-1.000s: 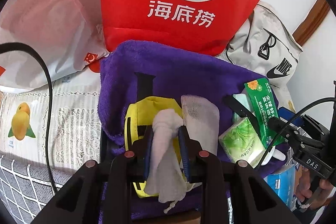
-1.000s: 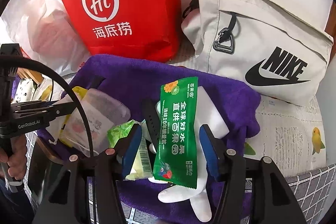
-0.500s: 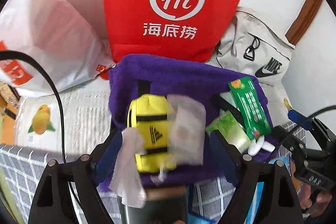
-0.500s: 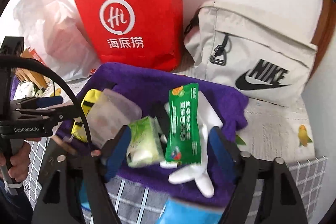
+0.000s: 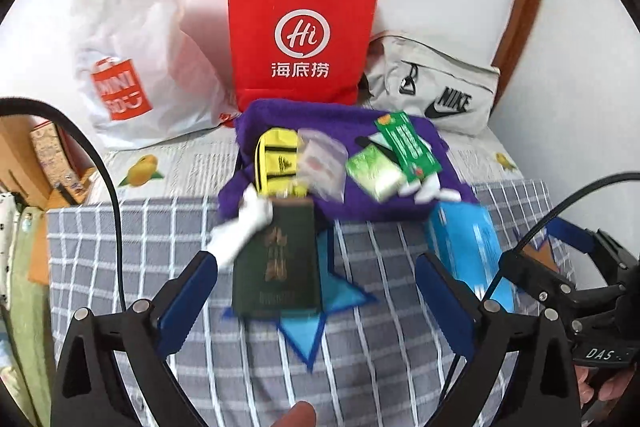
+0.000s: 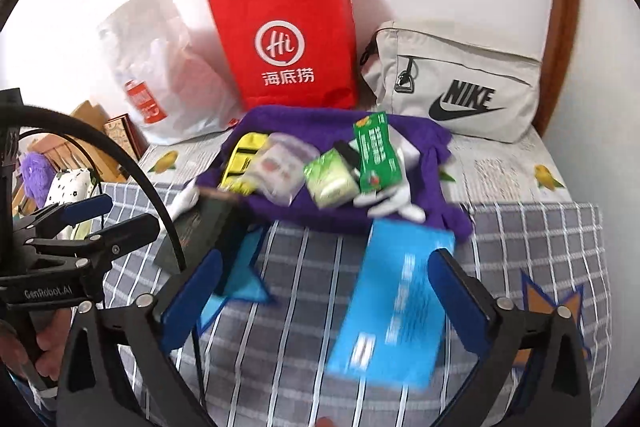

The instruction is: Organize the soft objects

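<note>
In the left wrist view, your left gripper [image 5: 316,301] stands spread wide and empty above the grey checked cloth [image 5: 380,347], its blue pads either side of a dark green booklet [image 5: 278,263]. A white cloth pouch [image 5: 244,227] lies at the booklet's far left corner, touching the purple towel [image 5: 320,115]. On the towel sit a yellow zip pouch [image 5: 276,161], clear plastic packet [image 5: 322,163], green tissue pack [image 5: 374,171] and green sachet [image 5: 408,145]. In the right wrist view, your right gripper [image 6: 326,301] is likewise spread and empty, over a blue flat pack [image 6: 394,307]. A red paper bag [image 6: 288,43] and grey Nike bag [image 6: 456,83] stand behind the towel.
</note>
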